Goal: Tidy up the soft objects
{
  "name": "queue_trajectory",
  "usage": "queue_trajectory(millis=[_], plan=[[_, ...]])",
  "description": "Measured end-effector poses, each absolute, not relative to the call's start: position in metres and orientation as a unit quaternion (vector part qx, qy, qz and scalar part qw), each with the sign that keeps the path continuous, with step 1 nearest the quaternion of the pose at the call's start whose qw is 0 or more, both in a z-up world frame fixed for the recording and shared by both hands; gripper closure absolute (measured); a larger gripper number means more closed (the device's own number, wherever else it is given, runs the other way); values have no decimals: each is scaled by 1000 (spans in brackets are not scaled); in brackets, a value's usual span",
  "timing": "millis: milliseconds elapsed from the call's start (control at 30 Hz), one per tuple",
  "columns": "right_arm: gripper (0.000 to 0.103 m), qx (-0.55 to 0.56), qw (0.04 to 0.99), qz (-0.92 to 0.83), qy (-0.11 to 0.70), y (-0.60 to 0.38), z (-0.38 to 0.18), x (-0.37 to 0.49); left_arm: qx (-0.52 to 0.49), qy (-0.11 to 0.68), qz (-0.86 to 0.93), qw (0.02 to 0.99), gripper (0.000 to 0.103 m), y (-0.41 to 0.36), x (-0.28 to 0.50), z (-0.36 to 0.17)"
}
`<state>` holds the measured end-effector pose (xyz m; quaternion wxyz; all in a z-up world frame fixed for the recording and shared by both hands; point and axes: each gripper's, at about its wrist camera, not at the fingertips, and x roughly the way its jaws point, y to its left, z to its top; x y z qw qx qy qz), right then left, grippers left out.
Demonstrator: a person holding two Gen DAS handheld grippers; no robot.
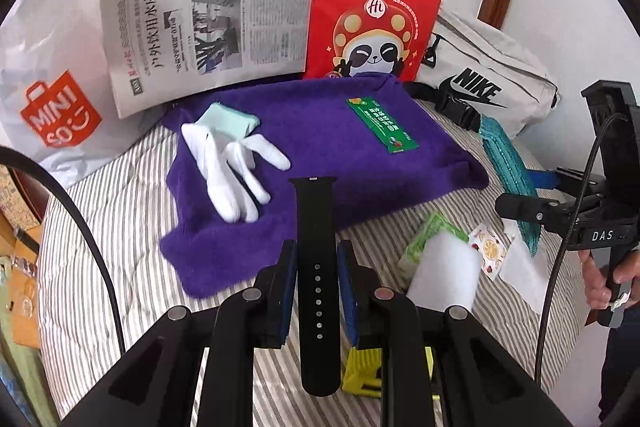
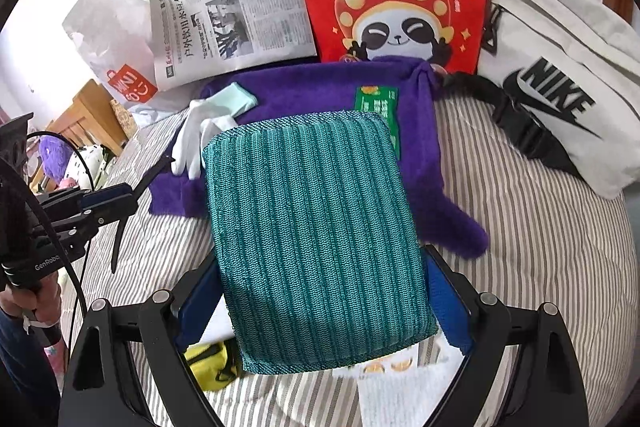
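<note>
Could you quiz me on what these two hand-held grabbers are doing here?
1. True or false: the left gripper holds a black perforated rubber watch strap.
2. What does the right gripper hold? A) white fabric glove B) teal ribbed knitted cloth C) folded newspaper
3. The green flat packet lies on the ____ fuzzy towel.

Key: 1 true; 2 B; 3 purple.

You have: one purple towel [image 1: 320, 143], one white glove [image 1: 228, 171], one black strap [image 1: 316, 267], one teal cloth [image 2: 316, 239], one newspaper [image 1: 208, 23], three bags: red [image 1: 376, 7], Nike [image 1: 480, 83], Miniso [image 1: 52, 99].
</note>
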<state>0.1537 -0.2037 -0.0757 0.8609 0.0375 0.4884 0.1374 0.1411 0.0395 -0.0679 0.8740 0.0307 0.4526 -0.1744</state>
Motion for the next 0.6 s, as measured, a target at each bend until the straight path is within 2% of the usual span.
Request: queue_trajectory(millis=[600], plan=[[12,29,850,113,514,-193,-95,266,24,461,-184,868,83,33,225,-90]])
